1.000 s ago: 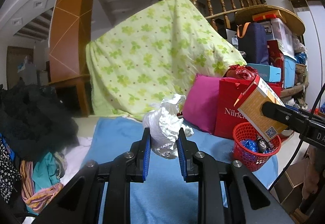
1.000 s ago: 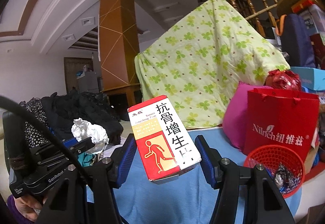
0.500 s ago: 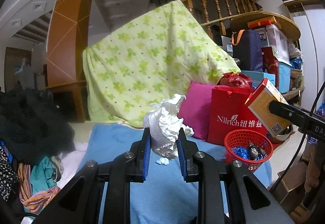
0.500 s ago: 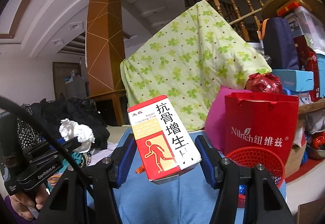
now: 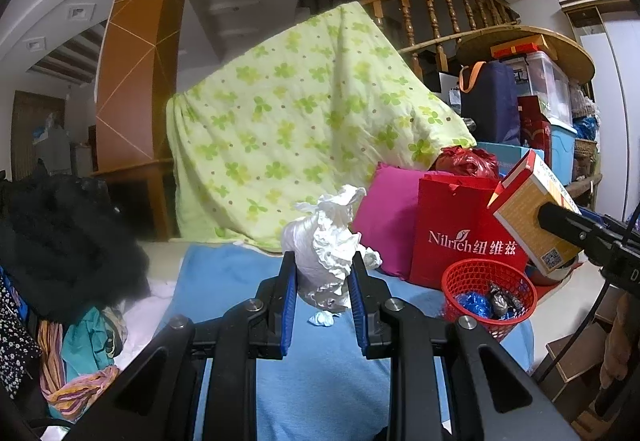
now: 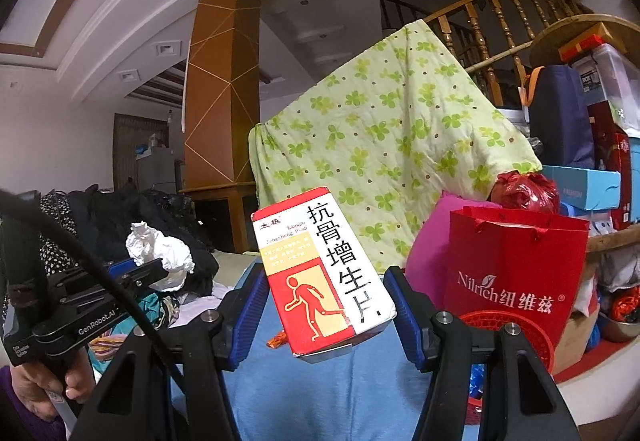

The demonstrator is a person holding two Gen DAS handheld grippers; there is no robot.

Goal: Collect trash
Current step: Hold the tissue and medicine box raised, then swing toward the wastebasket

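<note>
Blue pads of the left hand-held gripper [image 5: 323,283] are clenched on a crumpled white tissue wad [image 5: 326,245], which stands up between them and spills over their tips. The right hand-held gripper [image 6: 326,305] grasps a red, white and yellow medicine box [image 6: 324,273], tilted with its top leaning toward eleven o'clock; the box's lower end hides where the pads press on it. Large black Chinese characters run down its white side, and a red walking figure sits on a yellow panel.

From the left wrist view the box shows at three o'clock, its tan back face with a small code square, half covered by the right tool's black arm. From the right wrist view the wad shows at nine o'clock, and at seven o'clock a person's hand [image 6: 48,381] wraps the left tool's handle, partly cut off by the frame edge.

Under both tools lies a blue blanket [image 5: 320,373] on a surface whose own kind I cannot make out. A small pale scrap [image 5: 322,317] lies on it just below the wad. At four o'clock in the left view a red mesh basket [image 5: 488,295] holds blue and dark wrappers; what they are is unclear. Behind it stand a red paper bag [image 5: 460,237] and a pink cushion [image 5: 384,217]. A green clover-print quilt [image 5: 300,137] drapes at twelve o'clock, hiding whatever carries it. Dark clothes [image 5: 60,237] pile at nine o'clock.
</note>
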